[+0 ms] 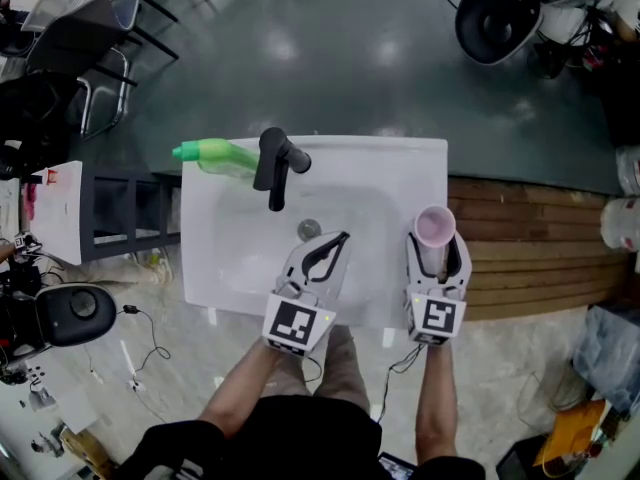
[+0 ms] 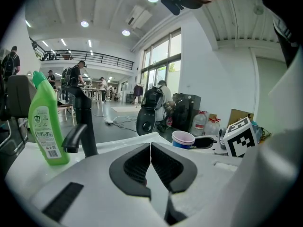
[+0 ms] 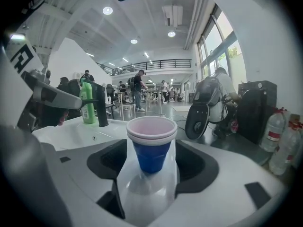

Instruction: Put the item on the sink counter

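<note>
A blue paper cup (image 1: 434,226) with a white rim and pinkish inside stands upright on the right side of the white sink counter (image 1: 400,158). My right gripper (image 1: 437,243) is open, its jaws on either side of the cup (image 3: 151,136), with a little room beside the blue wall. My left gripper (image 1: 330,248) is shut and empty over the front of the basin. In the left gripper view the shut jaws meet in a thin line (image 2: 150,148), and the cup (image 2: 182,139) shows beyond them to the right.
A black faucet (image 1: 275,168) and a green bottle (image 1: 215,155) stand at the sink's back left. The drain (image 1: 309,229) lies mid-basin. Wooden boards (image 1: 530,248) run to the right of the sink. A black scooter (image 1: 500,13) is parked beyond. People move in the hall behind.
</note>
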